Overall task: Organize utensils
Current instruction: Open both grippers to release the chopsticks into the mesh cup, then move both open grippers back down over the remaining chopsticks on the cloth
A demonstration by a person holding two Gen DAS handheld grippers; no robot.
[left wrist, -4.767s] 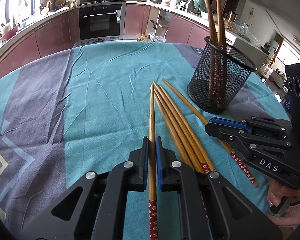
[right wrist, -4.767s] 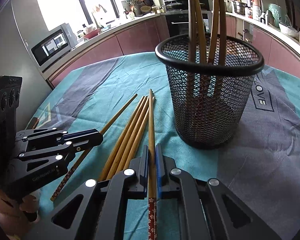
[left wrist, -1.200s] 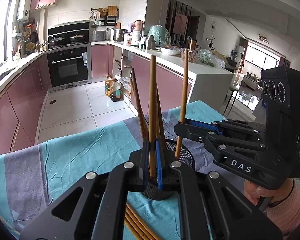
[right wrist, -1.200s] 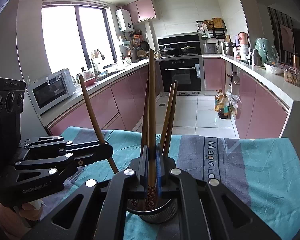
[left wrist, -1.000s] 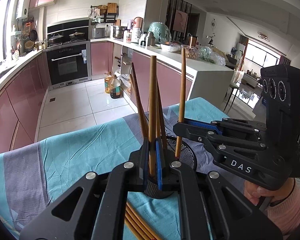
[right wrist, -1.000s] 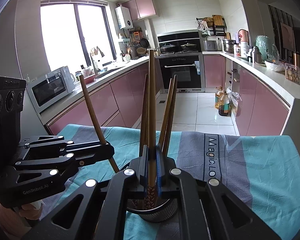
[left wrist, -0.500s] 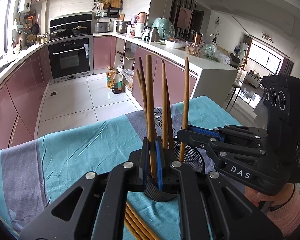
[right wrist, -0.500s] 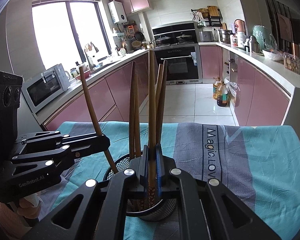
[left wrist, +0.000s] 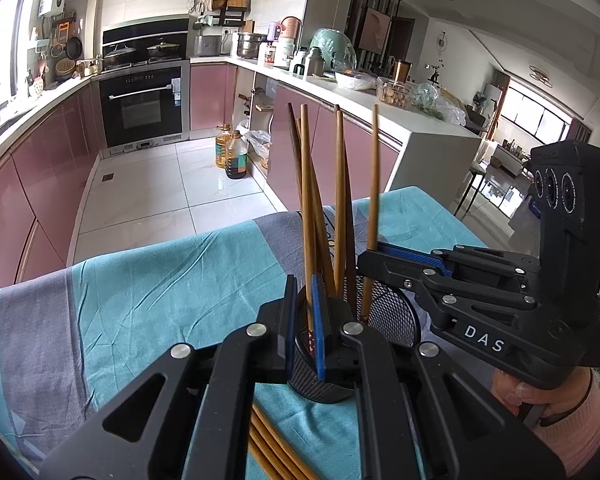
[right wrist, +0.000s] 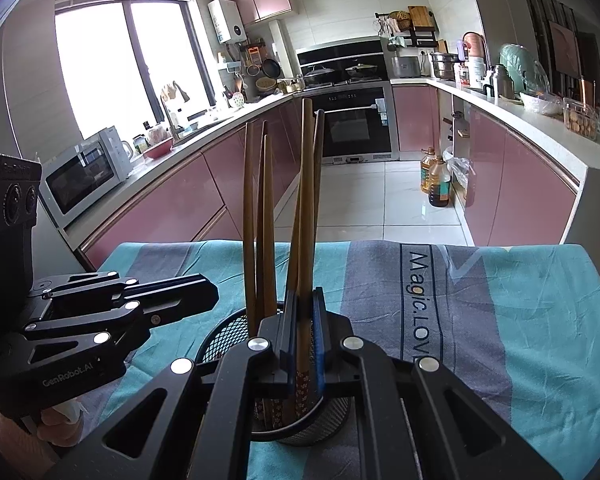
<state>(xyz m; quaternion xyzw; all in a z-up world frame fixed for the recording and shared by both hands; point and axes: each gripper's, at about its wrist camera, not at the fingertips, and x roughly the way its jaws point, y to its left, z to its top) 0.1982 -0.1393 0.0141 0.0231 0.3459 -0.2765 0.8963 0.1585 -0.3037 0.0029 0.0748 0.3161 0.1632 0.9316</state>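
Now the left gripper (left wrist: 304, 312), seen from its own camera, has its two blue-lined jaws a little apart, with one long brown wooden chopstick (left wrist: 307, 216) standing loose between them. It does not look pinched. The chopstick points straight up, and its red flowered end sits down inside the round black wire-mesh cup (left wrist: 392, 320), right under the claw.

The right gripper (right wrist: 303, 328) is over the same cup, on its other side. Its jaws are also a little apart around another upright brown chopstick (right wrist: 307, 208), whose flowered end is in the cup too. More chopsticks lean in the cup beside these.

I think both sticks are dropped in, so each claw should next pull straight back, away from the cup. The two claws are near each other, so they could bump the cup rim or the sticks.

On the near side of the cup, more loose brown chopsticks (left wrist: 268, 444) lie flat on the teal and grey tablecloth (left wrist: 148, 292), under the left gripper. Past the cup, the cloth ends at the table edge
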